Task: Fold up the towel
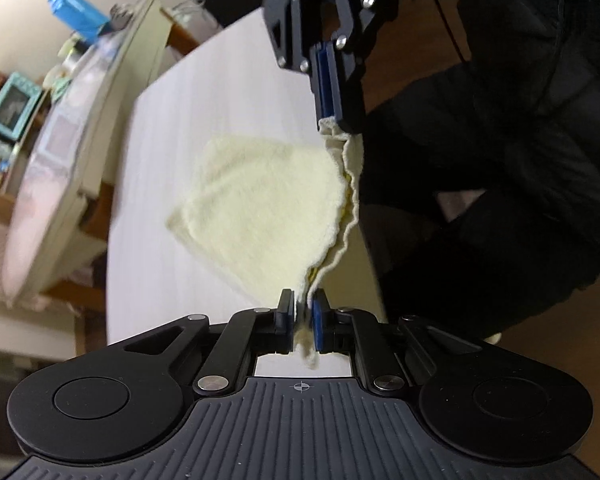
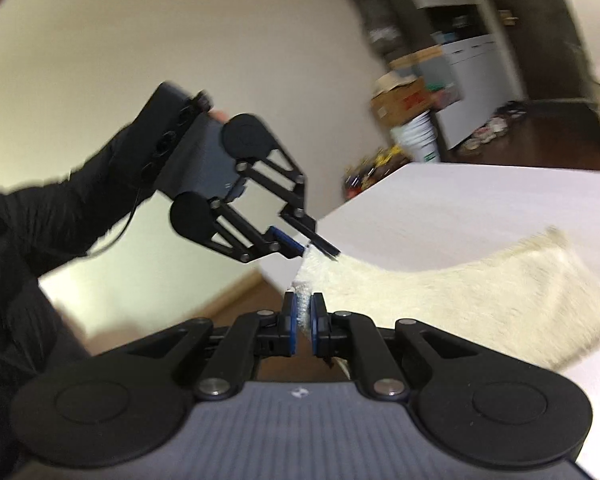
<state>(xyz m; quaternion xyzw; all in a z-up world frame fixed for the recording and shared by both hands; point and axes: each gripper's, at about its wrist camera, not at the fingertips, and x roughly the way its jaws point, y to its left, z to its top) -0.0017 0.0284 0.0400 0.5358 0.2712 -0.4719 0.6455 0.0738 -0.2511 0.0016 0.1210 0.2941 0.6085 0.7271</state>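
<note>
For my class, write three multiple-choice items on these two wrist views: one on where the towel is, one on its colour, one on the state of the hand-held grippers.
1. Where is the far part of the towel?
A. On the white table
B. On the floor
C. In a basket

2. What colour is the towel?
A. Dark blue
B. Pale yellow
C. Red

3. How do the two hand-held grippers stand?
A. Both open, clear of the cloth
B. One shut, one open
C. Both shut on the towel's edge

Answers:
1. A: the cloth trails across the white tabletop in both views.
2. B: it looks pale cream-yellow in both views.
3. C: the left hand-held gripper and the right hand-held gripper each pinch cloth between their pads, near the table's edge.
</note>
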